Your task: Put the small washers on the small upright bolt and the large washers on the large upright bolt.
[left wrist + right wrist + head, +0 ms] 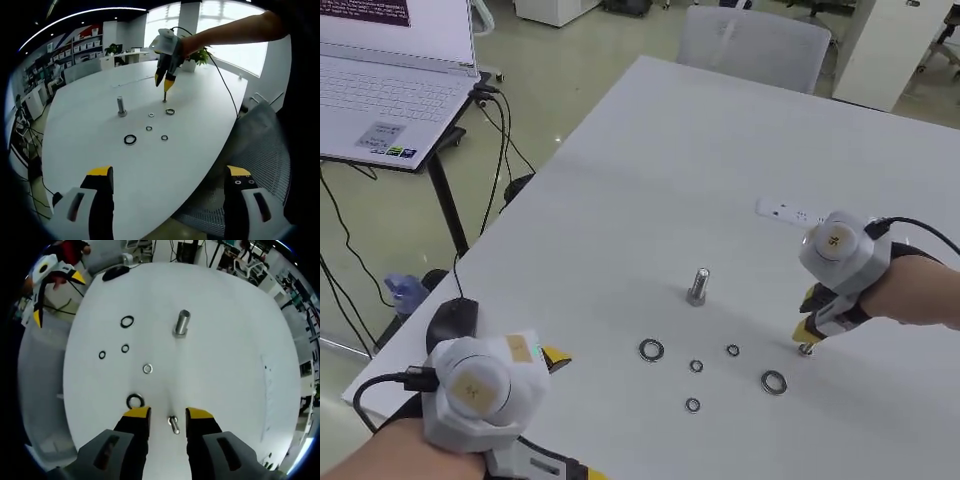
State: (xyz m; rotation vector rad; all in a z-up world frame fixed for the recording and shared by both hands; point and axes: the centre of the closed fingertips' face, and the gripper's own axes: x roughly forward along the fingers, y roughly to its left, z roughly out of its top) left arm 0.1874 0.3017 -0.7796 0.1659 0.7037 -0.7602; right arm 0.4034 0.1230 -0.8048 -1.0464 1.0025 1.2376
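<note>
Head view: right tongs (810, 335) hang over small bolt (805, 349), which stands right of large bolt (698, 287). Large washers (651, 350) and small washers (696, 366) lie flat on white tabletop (650, 180), on the near side of the large bolt.

Left gripper view: left tongs (169, 172) wide apart, empty, well short of the large bolt.

Right gripper view: right tongs apart, straddling the small bolt, gap each side, its axis along the tongs. Right tongs judged nearer the washers.

Office chair (750, 45) beyond the large bolt.

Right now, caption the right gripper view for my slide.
Open right gripper straddling the small upright bolt, with five loose washers and the large bolt beyond.
</note>
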